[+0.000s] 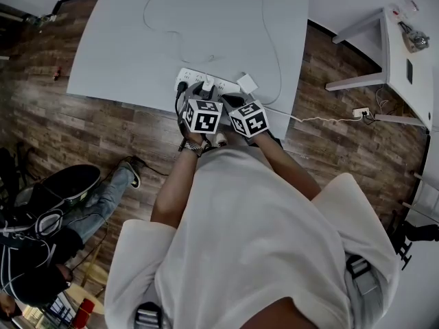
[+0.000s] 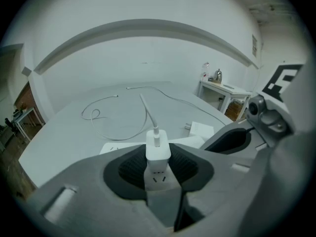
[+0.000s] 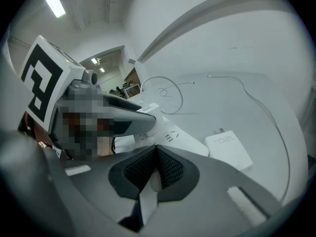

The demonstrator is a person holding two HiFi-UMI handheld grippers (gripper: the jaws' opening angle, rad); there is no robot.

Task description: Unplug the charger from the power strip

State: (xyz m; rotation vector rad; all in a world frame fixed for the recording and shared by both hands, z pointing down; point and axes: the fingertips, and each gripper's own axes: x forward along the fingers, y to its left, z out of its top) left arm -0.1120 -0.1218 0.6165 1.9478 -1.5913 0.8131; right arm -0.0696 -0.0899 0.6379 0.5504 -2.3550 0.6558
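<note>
A white power strip (image 1: 195,79) lies at the near edge of the white table (image 1: 123,40). A white charger (image 2: 158,152) stands on the power strip (image 2: 114,147), its thin cable (image 2: 148,113) running up and away over the table. My left gripper (image 2: 158,169) is shut on the charger, with a dark pad on each side of it. In the head view the left gripper (image 1: 206,93) reaches down onto the charger (image 1: 208,86). My right gripper (image 3: 157,168) is shut just right of it, at the near side of the strip (image 3: 174,136), with nothing held.
A second white adapter (image 3: 228,149) lies loose on the table right of the strip. White cables (image 1: 161,9) loop across the tabletop. A black plug (image 1: 181,88) sits at the strip's left end. A white side table (image 1: 401,53) stands to the right, and a person's legs (image 1: 103,197) show on the floor at left.
</note>
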